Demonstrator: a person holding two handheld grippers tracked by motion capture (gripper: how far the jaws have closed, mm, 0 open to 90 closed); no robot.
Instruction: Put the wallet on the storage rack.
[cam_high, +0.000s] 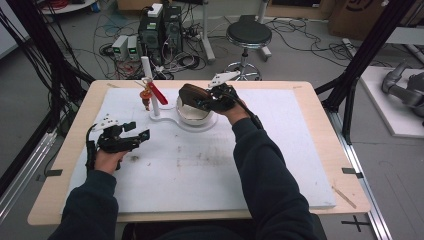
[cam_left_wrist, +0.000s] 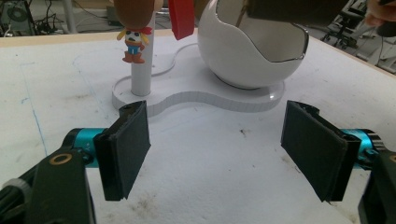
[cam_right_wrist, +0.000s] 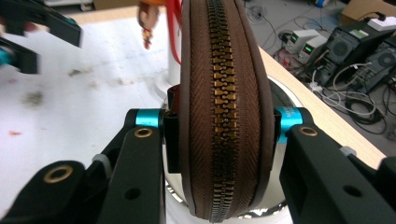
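Observation:
My right gripper (cam_high: 200, 101) is shut on a brown zippered pouch (cam_high: 189, 94) and holds it over the white bowl (cam_high: 192, 116) at the back centre of the mat. In the right gripper view the pouch (cam_right_wrist: 222, 107) stands on edge between the jaws, zipper facing the camera, with the bowl's rim (cam_right_wrist: 280, 95) below. My left gripper (cam_high: 137, 131) rests open at the left, with nothing between its pads (cam_left_wrist: 126, 149). It faces the bowl (cam_left_wrist: 252, 51) and the white post (cam_left_wrist: 141, 70), where a small figure (cam_left_wrist: 133, 39) and a red tag (cam_left_wrist: 181, 18) hang.
The bowl and the post (cam_high: 151, 85) share a white base (cam_high: 165, 119) on the white mat (cam_high: 200, 165). Beyond the table's far edge are a stool (cam_high: 248, 35), computers and cables on the floor. Black frame legs stand at both sides.

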